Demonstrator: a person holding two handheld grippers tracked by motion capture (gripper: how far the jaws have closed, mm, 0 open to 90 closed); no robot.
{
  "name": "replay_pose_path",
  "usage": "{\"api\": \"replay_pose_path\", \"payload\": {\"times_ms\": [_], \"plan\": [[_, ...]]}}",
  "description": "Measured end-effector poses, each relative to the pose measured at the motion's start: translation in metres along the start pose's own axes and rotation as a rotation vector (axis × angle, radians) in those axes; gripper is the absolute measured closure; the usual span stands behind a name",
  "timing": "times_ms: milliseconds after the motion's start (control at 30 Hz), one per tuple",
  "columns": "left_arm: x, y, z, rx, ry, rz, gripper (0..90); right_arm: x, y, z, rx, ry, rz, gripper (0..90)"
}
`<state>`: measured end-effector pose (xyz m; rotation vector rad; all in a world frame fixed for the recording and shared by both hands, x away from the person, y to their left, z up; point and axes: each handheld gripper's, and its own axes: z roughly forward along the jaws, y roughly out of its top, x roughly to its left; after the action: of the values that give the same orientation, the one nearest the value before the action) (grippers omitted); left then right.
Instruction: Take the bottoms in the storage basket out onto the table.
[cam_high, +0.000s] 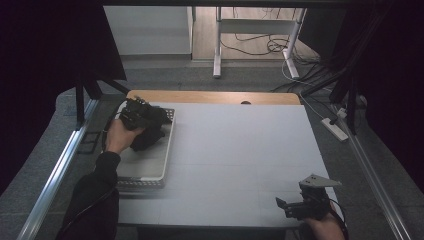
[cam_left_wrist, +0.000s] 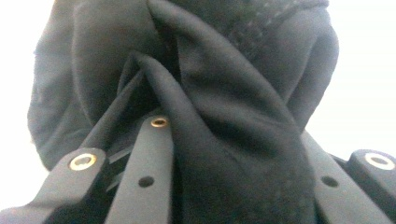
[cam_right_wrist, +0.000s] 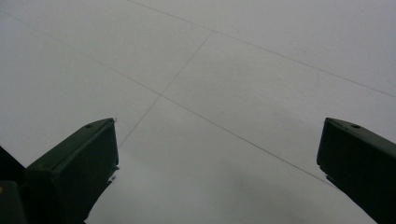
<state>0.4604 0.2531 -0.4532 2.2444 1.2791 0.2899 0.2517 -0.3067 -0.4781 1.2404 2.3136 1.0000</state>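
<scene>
The left gripper (cam_high: 142, 122) is clamping a black garment (cam_left_wrist: 210, 93) above the white tray (cam_high: 150, 172); lifting it clear needs height, while the right gripper (cam_high: 300, 206) is waiting with jaws wide.

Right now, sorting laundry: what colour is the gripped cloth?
Black cloth, clearest in the left gripper view.

- The high view looks forward and down from above the person's side onto the white table (cam_high: 235, 150), with the floor beyond.
- The left gripper view rides on the left gripper (cam_high: 136, 116), very close to the black cloth (cam_left_wrist: 205, 93) over the tray (cam_high: 145, 170).
- The right gripper view rides on the right gripper (cam_high: 292, 206), looking low and close over the table's bare surface.
</scene>
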Motion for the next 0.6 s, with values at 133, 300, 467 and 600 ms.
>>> {"api": "replay_pose_path", "payload": {"times_ms": [133, 300, 467, 600], "plan": [[-0.002, -0.001, -0.010, -0.023, -0.015, 0.006, 74.0, 0.000, 0.000, 0.000, -0.001, 0.000, 0.001, 0.0], [-0.006, -0.001, -0.023, -0.045, -0.034, 0.022, 73.7, 0.000, 0.000, 0.000, -0.002, -0.001, 0.003, 0.0], [-0.008, -0.001, -0.031, -0.054, -0.035, 0.014, 73.6, 0.000, 0.000, 0.000, -0.003, -0.002, 0.006, 0.0], [-0.007, -0.004, -0.037, -0.067, -0.032, 0.016, 73.6, 0.000, 0.000, 0.000, -0.002, -0.002, 0.006, 0.0]]}}
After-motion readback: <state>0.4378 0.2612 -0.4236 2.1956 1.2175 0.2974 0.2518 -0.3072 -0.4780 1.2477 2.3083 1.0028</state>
